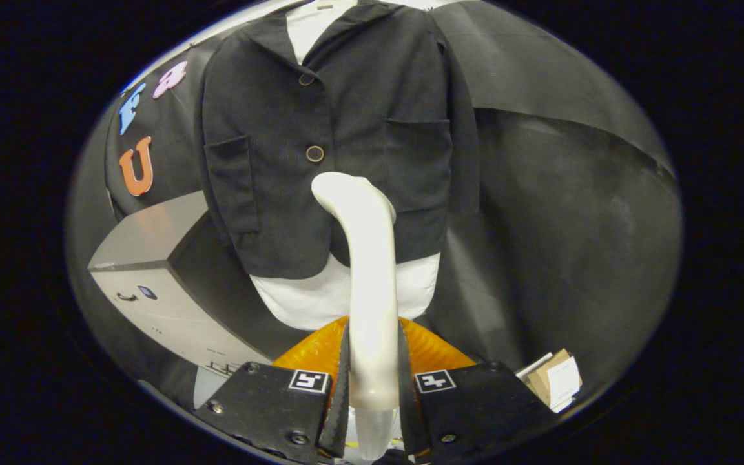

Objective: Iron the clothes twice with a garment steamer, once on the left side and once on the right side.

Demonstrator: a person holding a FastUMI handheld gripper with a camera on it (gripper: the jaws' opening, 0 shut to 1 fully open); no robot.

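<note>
Gripper (372,387) clamped on the white steamer (365,271), both fingers pressing its handle. Steamer head raised just in front of the dark jacket (327,142), near its lower button, roughly at the jacket's middle. Risks from here: smooth handle sliding or twisting between the fingers; head snagging a pocket; a pass straying along the middle, missing the jacket's left or right side.

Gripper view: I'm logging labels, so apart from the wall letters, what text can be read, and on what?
Grey cabinet: small print, too small to read.
White slip by the cardboard: blurred, unreadable.
Gripper, shut on the steamer: square marker patterns, no words.
</note>
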